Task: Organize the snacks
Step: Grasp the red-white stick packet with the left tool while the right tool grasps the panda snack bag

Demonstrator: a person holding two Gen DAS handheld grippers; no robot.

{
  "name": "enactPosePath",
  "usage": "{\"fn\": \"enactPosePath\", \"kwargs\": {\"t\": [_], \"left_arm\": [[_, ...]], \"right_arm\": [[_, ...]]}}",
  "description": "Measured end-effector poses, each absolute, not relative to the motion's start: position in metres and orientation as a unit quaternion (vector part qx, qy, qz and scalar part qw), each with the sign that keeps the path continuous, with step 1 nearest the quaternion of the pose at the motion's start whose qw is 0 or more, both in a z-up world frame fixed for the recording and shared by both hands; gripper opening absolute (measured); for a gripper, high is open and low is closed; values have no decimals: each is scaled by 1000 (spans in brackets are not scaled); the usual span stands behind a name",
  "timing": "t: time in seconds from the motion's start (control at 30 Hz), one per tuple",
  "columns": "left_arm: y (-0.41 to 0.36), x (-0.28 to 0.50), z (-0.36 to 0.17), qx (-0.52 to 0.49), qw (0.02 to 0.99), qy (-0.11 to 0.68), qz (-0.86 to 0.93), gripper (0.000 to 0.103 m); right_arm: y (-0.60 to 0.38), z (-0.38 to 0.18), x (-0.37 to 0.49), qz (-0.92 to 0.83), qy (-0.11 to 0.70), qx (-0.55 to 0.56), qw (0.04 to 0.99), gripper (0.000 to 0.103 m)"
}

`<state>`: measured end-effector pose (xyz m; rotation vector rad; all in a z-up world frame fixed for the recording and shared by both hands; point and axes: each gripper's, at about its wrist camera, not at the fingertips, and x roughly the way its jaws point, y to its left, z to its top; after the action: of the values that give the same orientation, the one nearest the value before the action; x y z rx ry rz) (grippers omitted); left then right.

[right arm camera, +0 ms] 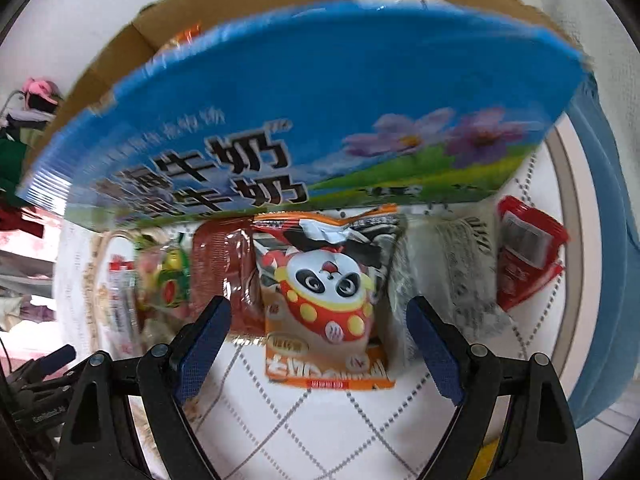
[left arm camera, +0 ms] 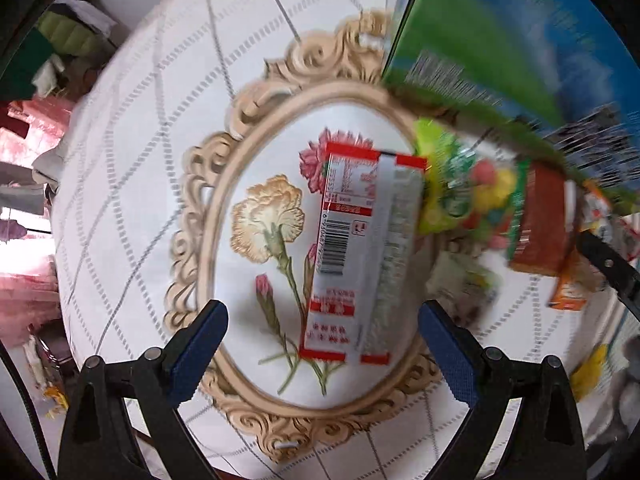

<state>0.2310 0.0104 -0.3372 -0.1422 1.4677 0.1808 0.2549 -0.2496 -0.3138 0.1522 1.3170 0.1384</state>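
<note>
A row of snack packets lies on the flowered tablecloth in front of a blue and green milk carton box (right arm camera: 300,112). My left gripper (left arm camera: 324,348) is open, pointing down over a red and white packet (left arm camera: 360,248) that lies flat, barcode up, in line with the gap between its fingers. My right gripper (right arm camera: 320,344) is open too, and an orange panda packet (right arm camera: 332,300) lies between its blue pads without touching them. Beside the panda packet are a brown packet (right arm camera: 228,272) and a green candy bag (right arm camera: 168,276).
The box's brown cardboard flaps (right arm camera: 120,52) stand open at the top. A clear silvery packet (right arm camera: 460,272) and a red packet (right arm camera: 528,252) lie right of the panda packet. Blue fabric (right arm camera: 608,240) hangs at the right. Clutter (left arm camera: 28,140) shows beyond the table's left edge.
</note>
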Motion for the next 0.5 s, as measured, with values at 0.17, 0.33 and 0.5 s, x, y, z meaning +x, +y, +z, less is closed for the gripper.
{"fn": "enactPosePath", "kwargs": {"t": [0.17,0.33,0.5], "left_arm": [[7,246,-365,-57,732,676,66,90],[6,239,-363,-53,751,656,56,56],[2,196,-364,-77,735,673,29,53]], "right_arm": [[-228,-333,252,57,631,53,772,63],[-224,-334,236,62,640,48,765,60],[-226,-341,191,85,674,50,732,59]]}}
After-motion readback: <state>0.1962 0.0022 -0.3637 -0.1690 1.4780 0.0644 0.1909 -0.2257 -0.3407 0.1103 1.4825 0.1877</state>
